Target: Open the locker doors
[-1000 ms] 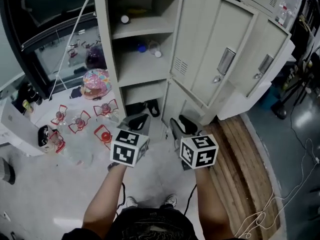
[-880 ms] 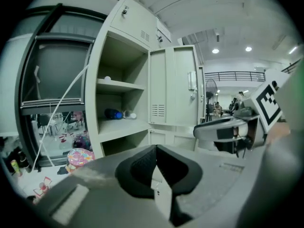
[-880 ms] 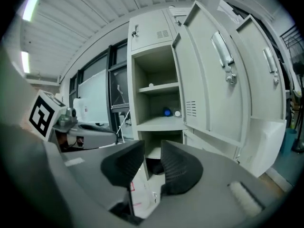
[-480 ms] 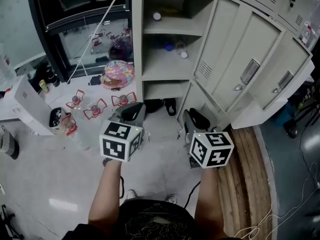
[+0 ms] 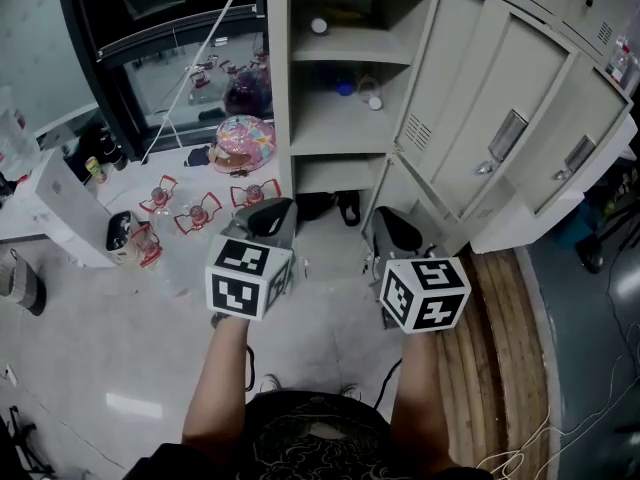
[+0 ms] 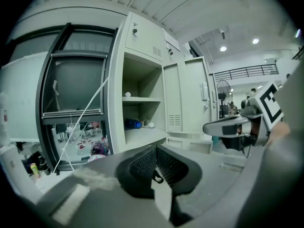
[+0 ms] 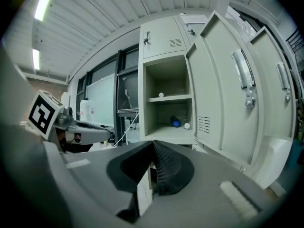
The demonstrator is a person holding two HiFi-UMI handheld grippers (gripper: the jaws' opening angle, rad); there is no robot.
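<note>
Underfoot, pale glossy floor (image 5: 100, 348), edged by wooden planks (image 5: 500, 348) at 3 o'clock of the person's arms. Off at 10 o'clock, black-framed window (image 5: 150, 48), with a pink patterned dome (image 5: 245, 138) below it and red wire holders (image 5: 200, 213) scattered on the floor nearby. Dead ahead at 12 o'clock, beige locker (image 5: 277, 88), its tall compartment standing open, a blue-capped bottle (image 5: 343, 88) lying on the middle shelf. Swung wide at 1 to 2 o'clock, two locker doors (image 5: 470, 98), each bearing a metal handle, well apart from both claws. Higher up, small upper door (image 7: 164, 39) closed, seen from the right gripper view. Left gripper (image 5: 268, 216) aimed toward the locker, jaws pressed together on nothing. Right gripper (image 5: 395, 231) just beside it at 3 o'clock, jaws just drawn together, nothing between them. Nearest open door at its 1 o'clock, untouched.
</note>
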